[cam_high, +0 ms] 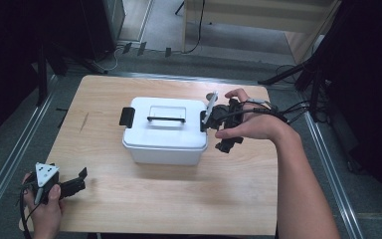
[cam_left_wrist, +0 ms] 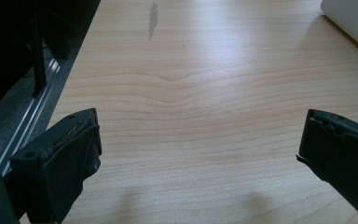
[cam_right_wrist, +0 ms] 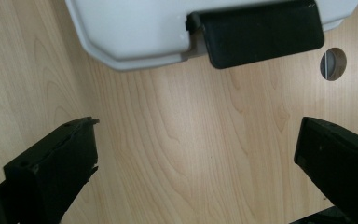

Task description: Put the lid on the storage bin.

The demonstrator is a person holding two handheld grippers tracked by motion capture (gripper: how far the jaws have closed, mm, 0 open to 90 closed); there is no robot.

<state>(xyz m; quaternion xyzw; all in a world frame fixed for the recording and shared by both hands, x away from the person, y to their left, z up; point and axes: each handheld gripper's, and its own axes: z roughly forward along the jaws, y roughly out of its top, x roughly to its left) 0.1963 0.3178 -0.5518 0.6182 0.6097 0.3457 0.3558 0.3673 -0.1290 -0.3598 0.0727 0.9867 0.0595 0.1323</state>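
Observation:
A white lidded box (cam_high: 164, 132) stands mid-table, with a thin black handle (cam_high: 166, 119) on its lid and a black latch on each end. My right gripper (cam_high: 219, 129) is held in a hand just off the box's right end, beside the right latch (cam_high: 203, 121). In the right gripper view its open jaws (cam_right_wrist: 196, 144) have only bare wood between them, with that latch (cam_right_wrist: 261, 32) and the lid edge (cam_right_wrist: 121, 32) beyond. My left gripper (cam_high: 81, 180) rests open near the table's front left corner, far from the box, jaws (cam_left_wrist: 198, 140) wide over bare wood.
The wooden table (cam_high: 129, 199) has a small round hole (cam_right_wrist: 333, 64) near the box's right end and a grey smear (cam_left_wrist: 153, 21) at the left. A box corner (cam_left_wrist: 354, 18) shows far right in the left gripper view. Metal rails and dark stands flank the table.

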